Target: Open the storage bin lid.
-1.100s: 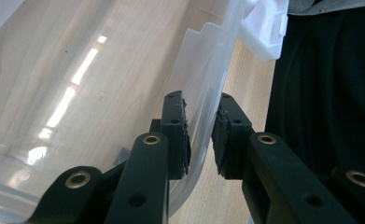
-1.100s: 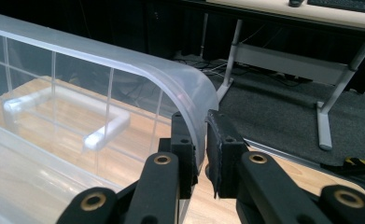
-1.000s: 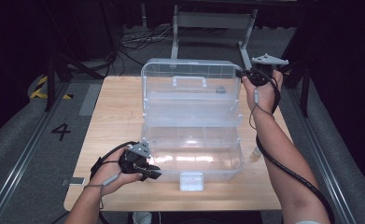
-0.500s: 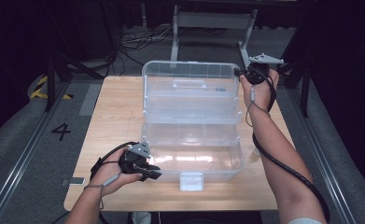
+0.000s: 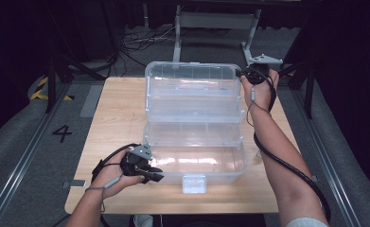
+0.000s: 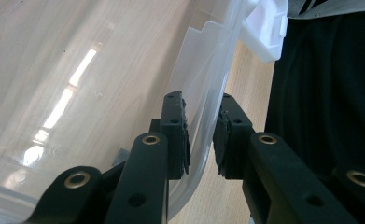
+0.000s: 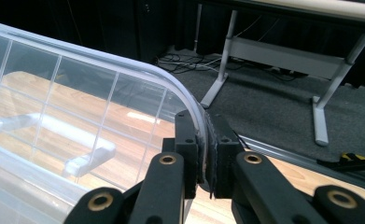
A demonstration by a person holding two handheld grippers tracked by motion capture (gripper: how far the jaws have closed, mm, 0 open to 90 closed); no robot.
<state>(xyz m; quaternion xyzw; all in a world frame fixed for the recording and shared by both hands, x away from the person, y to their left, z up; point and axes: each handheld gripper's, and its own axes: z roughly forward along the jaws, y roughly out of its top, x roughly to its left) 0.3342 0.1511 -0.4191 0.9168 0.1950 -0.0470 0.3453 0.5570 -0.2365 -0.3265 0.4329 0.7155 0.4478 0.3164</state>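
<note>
A clear plastic box point(image 5: 197, 161) stands on the wooden table point(image 5: 116, 109) with its lid point(image 5: 192, 80) raised at the back. My left gripper point(image 5: 156, 177) is at the box's front left corner. In the left gripper view its jaws point(image 6: 201, 100) are astride the box wall point(image 6: 208, 74) and the pads press on it. My right gripper point(image 5: 242, 74) is at the lid's upper right corner. The right gripper view has those jaws point(image 7: 203, 116) shut on the lid's curved rim point(image 7: 189, 100).
A white latch point(image 5: 194, 183) hangs at the middle of the box's front. An inner tray point(image 5: 194, 111) sits between lid and base. Beyond the table's far edge are a metal frame point(image 5: 215, 21) and cables on dark floor. A rail point(image 5: 26, 161) runs along the left.
My right hand has shifted slightly left and down at the lid's corner, keeping its hold. The left hand and the box base have stayed put.
</note>
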